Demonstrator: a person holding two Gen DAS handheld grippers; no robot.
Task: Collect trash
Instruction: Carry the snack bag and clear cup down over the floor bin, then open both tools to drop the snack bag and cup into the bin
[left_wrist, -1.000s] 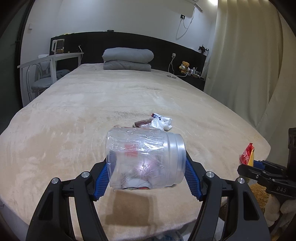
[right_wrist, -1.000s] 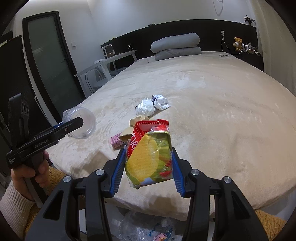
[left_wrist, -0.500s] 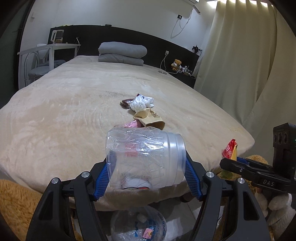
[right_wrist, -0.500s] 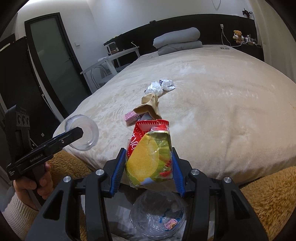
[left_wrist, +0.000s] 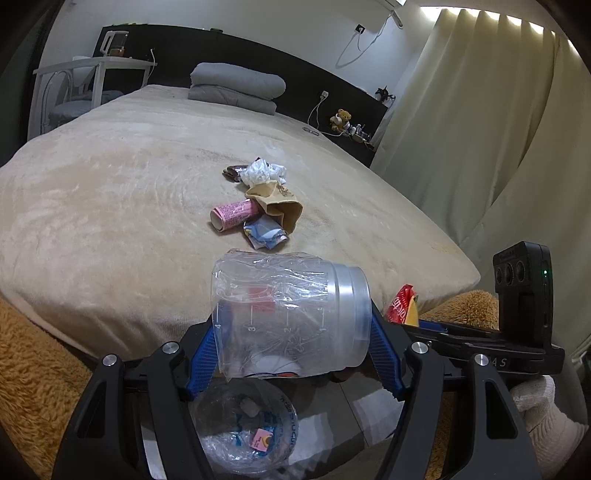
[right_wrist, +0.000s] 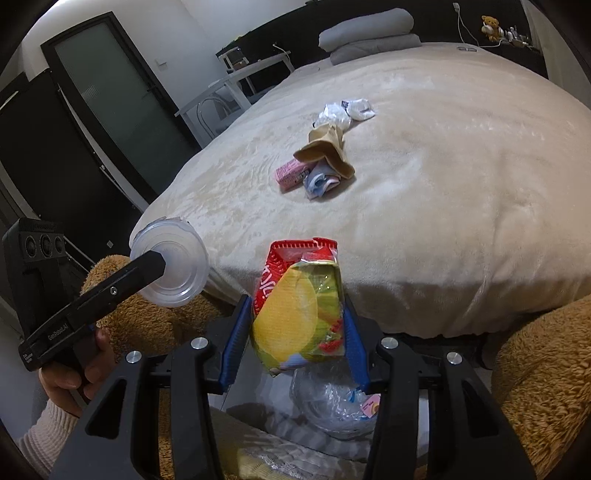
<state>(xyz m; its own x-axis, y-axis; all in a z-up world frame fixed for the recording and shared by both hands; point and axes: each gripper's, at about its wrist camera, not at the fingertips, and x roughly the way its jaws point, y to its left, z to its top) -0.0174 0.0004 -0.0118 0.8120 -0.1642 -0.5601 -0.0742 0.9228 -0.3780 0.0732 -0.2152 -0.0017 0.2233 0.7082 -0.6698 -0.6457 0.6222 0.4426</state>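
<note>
Two finds: clear crumpled cup (left_wrist: 288, 314), yellow-red snack bag (right_wrist: 301, 314)

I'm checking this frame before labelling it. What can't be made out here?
- Trash bag: left wrist view, the clear plastic jar and jaws cover its rim; right wrist view, the snack packet covers it.
- Pile of litter on the bed: prints too small to read.
- Brown wrapper: mostly behind the white plastic.
</note>
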